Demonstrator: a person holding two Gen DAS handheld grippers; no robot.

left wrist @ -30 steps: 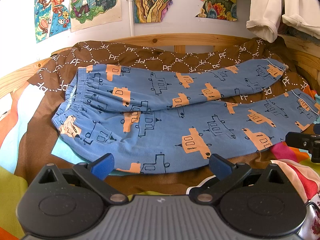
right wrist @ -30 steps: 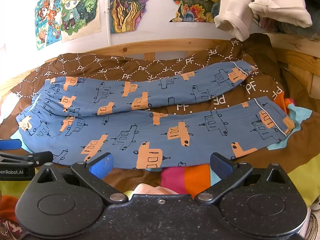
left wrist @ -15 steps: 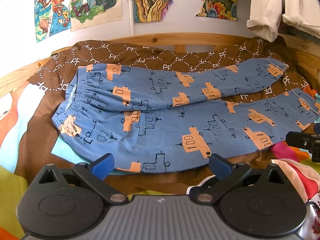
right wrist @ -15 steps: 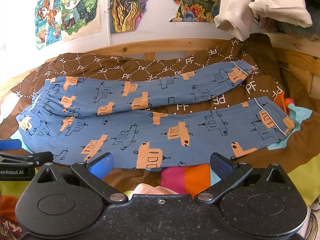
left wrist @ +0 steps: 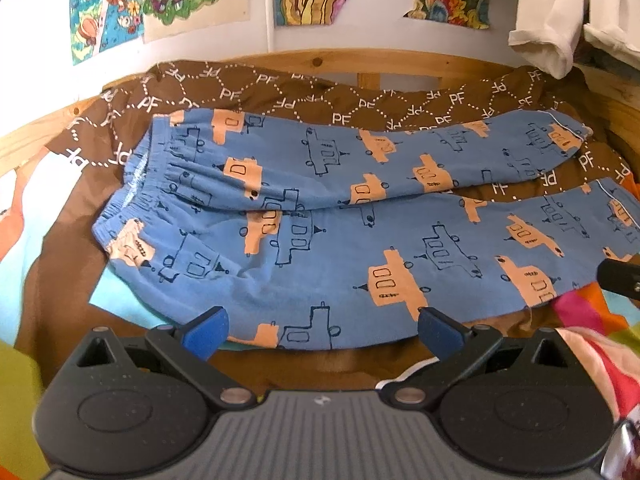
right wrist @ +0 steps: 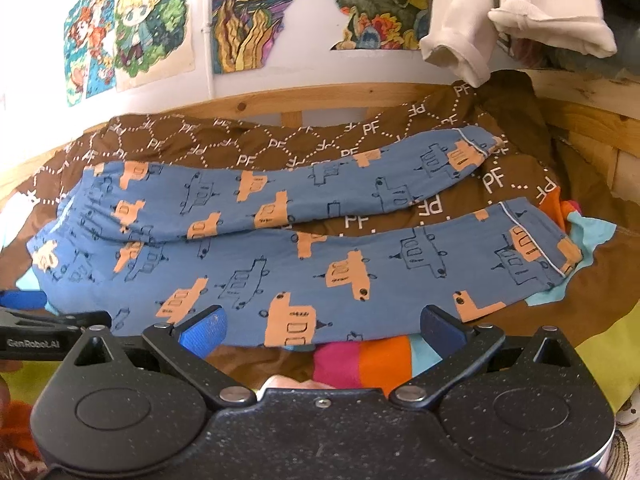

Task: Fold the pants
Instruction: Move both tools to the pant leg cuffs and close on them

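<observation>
A: What has changed over the last second?

B: Almost nothing that I can see. Both views look the same as a moment ago, so I read this as a pause before the first grasp, with no fold begun.

A: Where are the pants?

B: The pants [left wrist: 320, 240] lie spread on the brown blanket [left wrist: 280, 92] on the bed, waistband [left wrist: 132, 184] to my left, both legs running right. The far leg [right wrist: 320, 188] and the near leg [right wrist: 360, 276] part toward the cuffs, so they are not yet laid one over the other.

A: And the grippers?

B: My left gripper [left wrist: 323, 326] stands wide open, holding nothing, just in front of the near hem. The right gripper [right wrist: 322, 326] is equally wide open and empty, by the near leg's lower edge. I judge the next move is to pinch the near edge with both and carry it over onto the far leg.
</observation>
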